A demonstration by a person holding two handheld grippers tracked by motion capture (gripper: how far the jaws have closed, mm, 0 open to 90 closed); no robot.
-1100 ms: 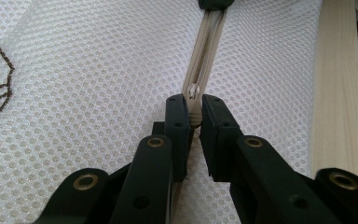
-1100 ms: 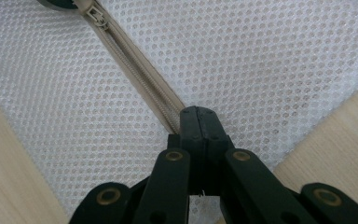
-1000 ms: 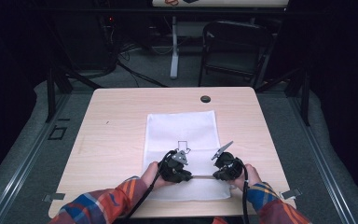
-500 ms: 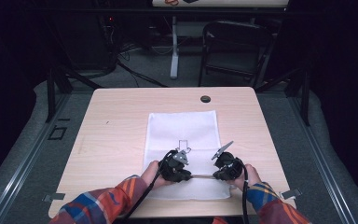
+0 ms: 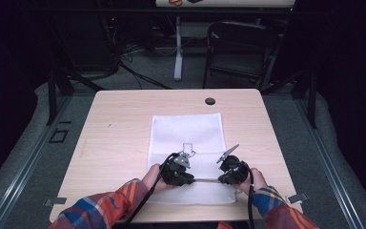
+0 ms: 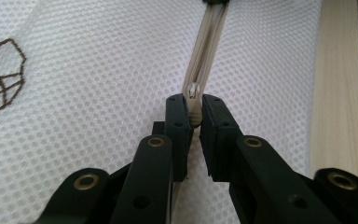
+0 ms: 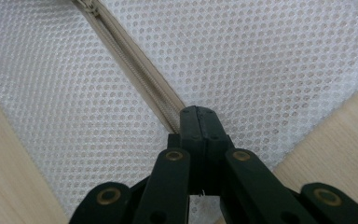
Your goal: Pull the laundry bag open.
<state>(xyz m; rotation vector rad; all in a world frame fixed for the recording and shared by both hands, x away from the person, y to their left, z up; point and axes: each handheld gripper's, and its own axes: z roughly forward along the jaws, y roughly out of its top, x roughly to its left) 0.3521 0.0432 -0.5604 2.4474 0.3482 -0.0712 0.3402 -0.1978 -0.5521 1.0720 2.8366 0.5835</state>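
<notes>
A white mesh bag (image 5: 186,131) with a small dark printed mark (image 5: 188,149) lies flat on the wooden table (image 5: 119,124). A beige zipper (image 5: 205,180) runs across its near end. My left gripper (image 5: 190,179) holds the left part of that zipper. In the left gripper view my left gripper (image 6: 194,105) is shut on the zipper pull (image 6: 194,116), just behind the slider (image 6: 194,89). My right gripper (image 5: 220,179) sits at the zipper's right end. In the right gripper view my right gripper (image 7: 196,112) is shut tight on the zipper tape (image 7: 135,70).
A black round grommet (image 5: 210,101) sits near the table's far edge. Beyond the table stand a dark chair (image 5: 238,43) and a white post (image 5: 177,47) among cables. Bare wood (image 7: 9,177) flanks the bag on both sides. Sleeves in plaid (image 5: 100,212) enter from below.
</notes>
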